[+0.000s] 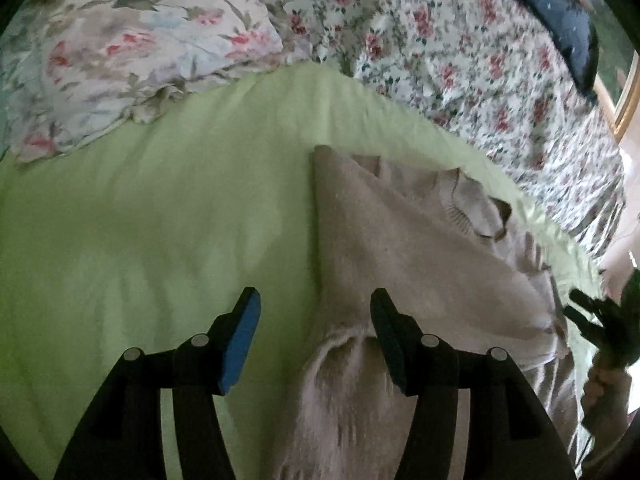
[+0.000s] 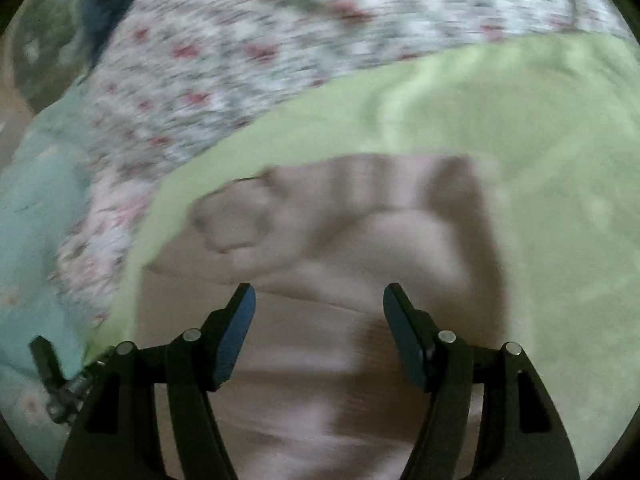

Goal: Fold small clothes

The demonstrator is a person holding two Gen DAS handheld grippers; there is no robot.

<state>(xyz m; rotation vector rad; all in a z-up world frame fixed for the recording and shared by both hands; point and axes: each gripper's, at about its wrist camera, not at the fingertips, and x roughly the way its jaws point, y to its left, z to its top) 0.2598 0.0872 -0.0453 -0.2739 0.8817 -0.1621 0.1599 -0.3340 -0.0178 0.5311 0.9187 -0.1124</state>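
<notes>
A pale beige knit sweater with ruffled trim and a ribbed collar lies on a light green sheet. One side is folded in along a straight edge. My left gripper hovers over that left edge, open; a fuzzy part of the knit lies below and between the fingers, and the pads do not press it. In the blurred right wrist view, my right gripper stands open above the sweater, with nothing pinched. The right gripper also shows at the left wrist view's right edge, held in a hand.
A floral pillow lies at the far left of the bed. A flowered duvet is bunched behind the sheet, with a dark blue cushion beyond. Pale teal fabric sits at the bed's edge in the right wrist view.
</notes>
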